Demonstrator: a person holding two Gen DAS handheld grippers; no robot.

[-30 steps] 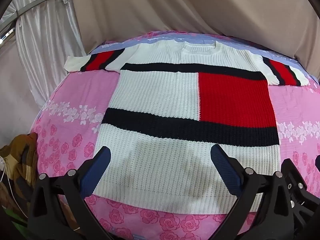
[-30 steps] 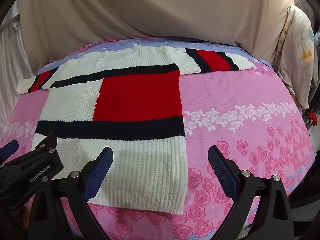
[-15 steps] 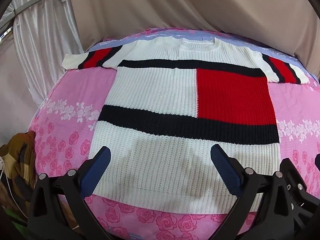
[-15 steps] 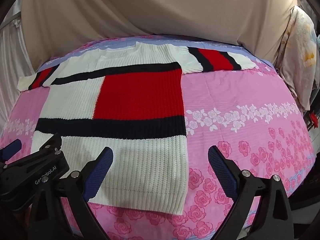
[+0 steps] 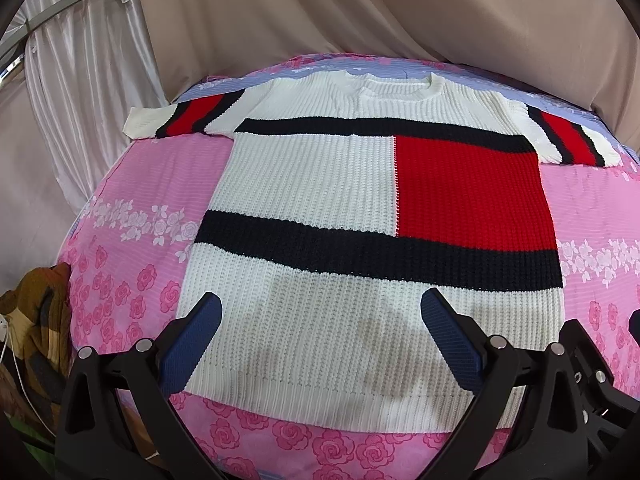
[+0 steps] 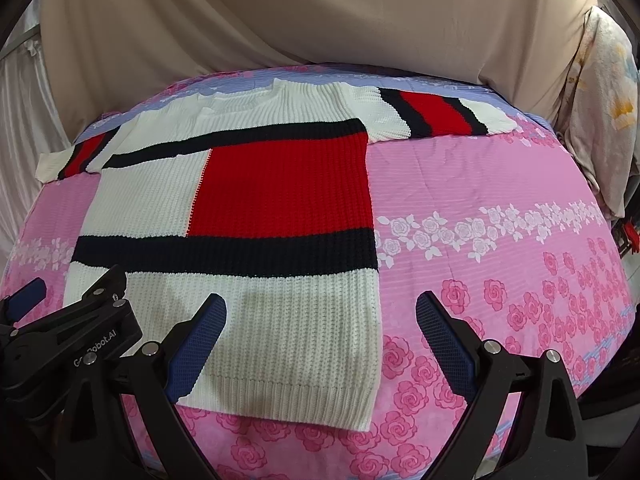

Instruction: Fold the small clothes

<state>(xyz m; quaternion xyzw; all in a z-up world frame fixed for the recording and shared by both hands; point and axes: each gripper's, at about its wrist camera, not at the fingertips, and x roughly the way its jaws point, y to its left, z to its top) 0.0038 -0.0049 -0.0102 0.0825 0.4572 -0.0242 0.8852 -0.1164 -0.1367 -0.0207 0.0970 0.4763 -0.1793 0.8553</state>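
A white knit sweater (image 5: 312, 184) with a red block and black bands lies flat, face up, on a pink floral bedspread (image 5: 152, 184), sleeves spread to both sides. It also shows in the right wrist view (image 6: 276, 192). My left gripper (image 5: 320, 312) is open and empty, hovering above the sweater's lower hem area. My right gripper (image 6: 320, 312) is open and empty above the sweater's lower right corner, its right finger (image 6: 440, 336) over the bedspread (image 6: 500, 184). The left gripper's body (image 6: 72, 340) shows at the lower left of the right wrist view.
A beige curtain (image 5: 360, 12) hangs behind the bed, white drapes (image 5: 80, 52) at left. A brown bundle of cloth (image 5: 36, 320) sits beside the bed at lower left. A floral pillow (image 6: 600, 112) stands at the right edge.
Both grippers have crept slightly forward over the sweater's hem; the sweater sits a little lower in both views. Both stay open.
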